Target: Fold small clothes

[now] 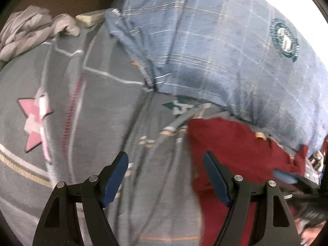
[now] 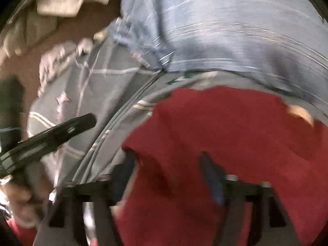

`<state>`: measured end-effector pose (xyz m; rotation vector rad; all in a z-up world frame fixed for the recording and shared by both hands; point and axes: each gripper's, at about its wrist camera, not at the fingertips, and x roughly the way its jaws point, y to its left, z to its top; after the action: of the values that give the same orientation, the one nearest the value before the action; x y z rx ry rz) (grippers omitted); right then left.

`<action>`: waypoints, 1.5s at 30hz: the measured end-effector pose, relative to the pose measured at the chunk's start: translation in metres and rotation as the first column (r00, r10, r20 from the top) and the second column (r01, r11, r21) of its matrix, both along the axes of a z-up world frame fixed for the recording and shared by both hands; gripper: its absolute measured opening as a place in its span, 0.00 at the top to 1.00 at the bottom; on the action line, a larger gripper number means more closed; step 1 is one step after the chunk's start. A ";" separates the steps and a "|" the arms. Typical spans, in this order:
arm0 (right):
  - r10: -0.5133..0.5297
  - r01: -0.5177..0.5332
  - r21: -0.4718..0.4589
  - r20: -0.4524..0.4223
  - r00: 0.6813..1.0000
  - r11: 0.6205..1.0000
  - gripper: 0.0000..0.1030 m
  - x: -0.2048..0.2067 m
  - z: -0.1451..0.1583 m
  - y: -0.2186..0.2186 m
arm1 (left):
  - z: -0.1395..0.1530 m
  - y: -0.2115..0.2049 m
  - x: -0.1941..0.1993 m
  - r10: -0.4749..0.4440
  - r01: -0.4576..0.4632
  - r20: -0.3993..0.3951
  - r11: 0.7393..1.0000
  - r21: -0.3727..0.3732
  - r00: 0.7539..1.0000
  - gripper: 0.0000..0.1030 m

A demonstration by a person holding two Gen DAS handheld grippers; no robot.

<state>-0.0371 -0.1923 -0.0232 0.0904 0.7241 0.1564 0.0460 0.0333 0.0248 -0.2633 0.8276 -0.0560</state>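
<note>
Red garment (image 2: 225,135) draped between right gripper (image 2: 170,178) fingers, spread wide

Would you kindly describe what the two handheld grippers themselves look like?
The left gripper has black angular linkage arms with silver round pivot pins and flat dark-blue pads. The right gripper, though blurred, shows the same black frame and blue pads. No cables or markings show.

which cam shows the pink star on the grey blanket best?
Left wrist: the pink star is large, sharp and unobstructed on the grey blanket. Right wrist shows the same star only small and motion-blurred at the left.
</note>
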 end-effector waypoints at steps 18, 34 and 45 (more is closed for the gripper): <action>-0.426 0.435 -0.163 0.090 0.900 0.886 0.95 -0.059 0.037 -0.160 | -0.048 -0.089 0.055 -0.143 0.153 -0.090 0.981 0.117 0.986 0.26; -0.436 0.429 -0.207 0.014 0.900 0.879 0.56 -0.070 0.008 -0.140 | -0.060 -0.115 0.055 -0.166 0.189 -0.125 0.961 0.200 0.978 0.26; -0.653 0.662 -0.019 0.140 0.744 0.749 0.23 -0.147 0.078 -0.227 | -0.035 -0.097 0.040 -0.164 0.168 -0.051 0.981 0.099 0.985 0.26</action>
<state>-0.1842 -0.4191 0.0544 0.2666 0.5323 -0.5467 0.0857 -0.0641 -0.0104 -0.0981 0.8913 -0.1644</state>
